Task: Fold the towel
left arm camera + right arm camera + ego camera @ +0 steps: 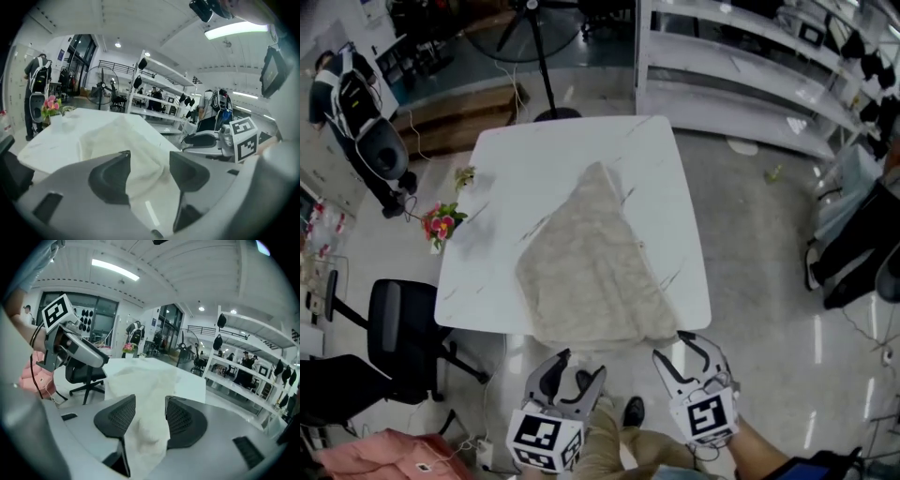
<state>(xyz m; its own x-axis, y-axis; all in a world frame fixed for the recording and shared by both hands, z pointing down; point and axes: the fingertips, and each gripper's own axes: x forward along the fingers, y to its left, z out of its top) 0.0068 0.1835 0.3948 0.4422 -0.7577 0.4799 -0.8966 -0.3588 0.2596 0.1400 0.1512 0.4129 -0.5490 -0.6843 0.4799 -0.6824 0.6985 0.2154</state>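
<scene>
**Both jaws spread, towel straight ahead on the counter**

- Counter (pixel 581 155): white top in front of both hands. Its near edge runs across just beyond the jaw tips.
- Towel (pixel 592 267): lies flat on the counter as a rough triangle. The wide base sits along the near edge and seems to lap slightly over it. The apex points to the far side. The long axis runs near to far, roughly the way both grippers point. My read is that at least one fold is already in.
- Right gripper (pixel 680 349): jaws spread, pinching nothing. The tips sit just beside the right corner of the towel's base. The right gripper view shows cloth through the gap, but the pads are not pressing on it.
- Left gripper (pixel 577 367): jaws spread, empty. It hangs off the counter, short of the left end of the base, and a little further from the cloth than the right one.

What the next move turns on, as I judge it:
- The two base corners are the near ones, one per hand, and the apex is far.
- The right hand has the shorter reach, so the left needs to close in before a paired grab.
- The base edge is soft where it overhangs and could slip down if nudged.
</scene>
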